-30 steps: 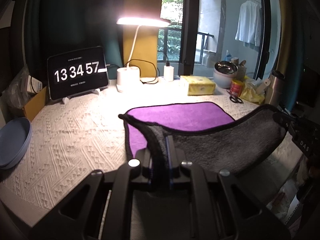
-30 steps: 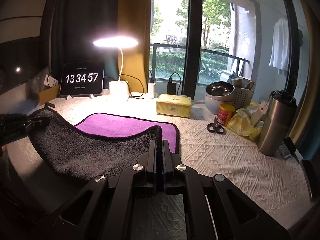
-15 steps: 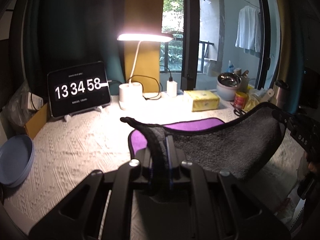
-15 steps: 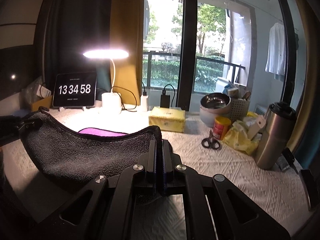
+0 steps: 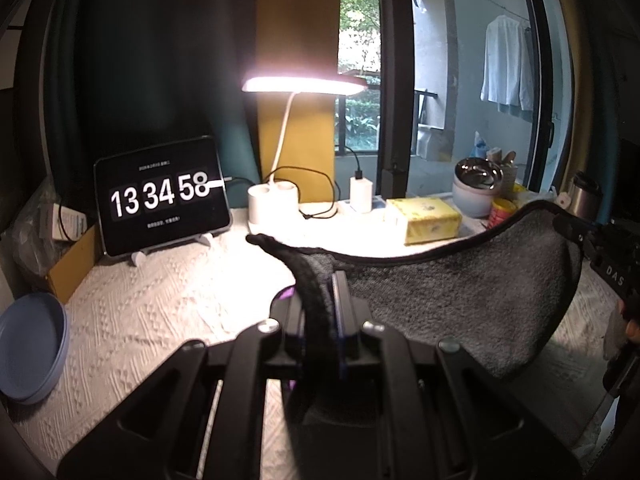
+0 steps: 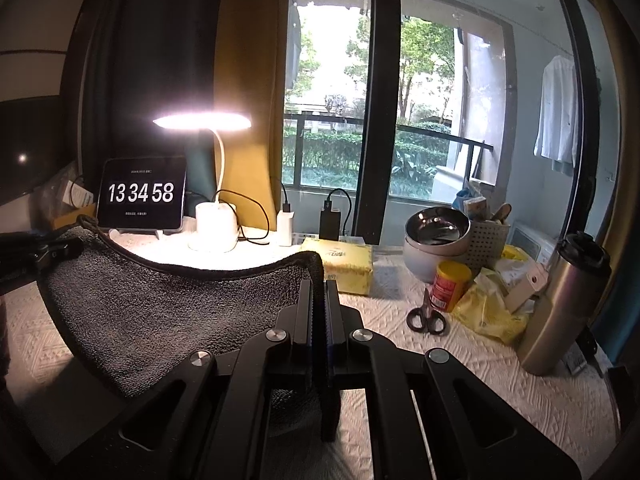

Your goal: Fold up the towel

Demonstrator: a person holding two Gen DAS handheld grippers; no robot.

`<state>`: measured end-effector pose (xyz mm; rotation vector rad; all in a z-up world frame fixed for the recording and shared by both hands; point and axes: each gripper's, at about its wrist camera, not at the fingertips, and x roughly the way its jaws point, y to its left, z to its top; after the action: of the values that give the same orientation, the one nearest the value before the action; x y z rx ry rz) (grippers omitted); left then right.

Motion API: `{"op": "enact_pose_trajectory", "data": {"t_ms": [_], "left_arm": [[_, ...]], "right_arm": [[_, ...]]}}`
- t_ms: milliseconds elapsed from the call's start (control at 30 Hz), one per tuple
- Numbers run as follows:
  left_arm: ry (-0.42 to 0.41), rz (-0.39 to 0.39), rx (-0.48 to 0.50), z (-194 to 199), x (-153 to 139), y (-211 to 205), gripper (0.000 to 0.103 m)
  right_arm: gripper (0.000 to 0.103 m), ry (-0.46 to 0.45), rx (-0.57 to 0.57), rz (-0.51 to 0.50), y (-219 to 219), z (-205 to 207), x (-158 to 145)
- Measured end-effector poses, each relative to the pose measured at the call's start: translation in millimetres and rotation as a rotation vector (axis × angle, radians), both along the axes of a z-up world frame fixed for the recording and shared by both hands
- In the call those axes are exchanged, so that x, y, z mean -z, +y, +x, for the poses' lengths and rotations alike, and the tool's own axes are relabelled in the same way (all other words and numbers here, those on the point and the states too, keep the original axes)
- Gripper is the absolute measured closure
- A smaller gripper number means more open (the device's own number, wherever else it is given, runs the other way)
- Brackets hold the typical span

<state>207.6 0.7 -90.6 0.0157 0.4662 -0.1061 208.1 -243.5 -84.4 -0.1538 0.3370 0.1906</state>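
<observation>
Fingers of L & R both clamped on towel corners, grey side sagging betw. them above table.

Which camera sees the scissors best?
The right wrist view. The scissors lie in plain sight on the white tablecloth, beside the red and yellow can. In the left wrist view the lifted towel covers that part of the table, so no scissors show.

Dim room; the lamp blooms with glare on the tabletop, daylight enters the window, and fisheye edges darken.
</observation>
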Motion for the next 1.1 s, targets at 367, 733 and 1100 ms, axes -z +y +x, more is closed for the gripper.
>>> {"op": "enact_pose_trajectory", "data": {"t_ms": [367, 733, 1100], "left_arm": [[0.006, 0.032, -0.003, 41.7, 8.4, -1.9, 0.092], [0.041, 0.068, -0.008, 81.1, 22.4, -4.3, 0.092], [0.146, 0.056, -0.016, 120.3, 60.0, -5.3, 0.092]], "right_arm": [[0.098, 0.003, -0.007, -0.025, 4.6, 34.6, 1.1], [0.098, 0.049, -0.011, -0.024, 11.3, 75.0, 11.5], [0.098, 0.146, 0.02, -0.083, 15.3, 117.2, 39.6]]}}
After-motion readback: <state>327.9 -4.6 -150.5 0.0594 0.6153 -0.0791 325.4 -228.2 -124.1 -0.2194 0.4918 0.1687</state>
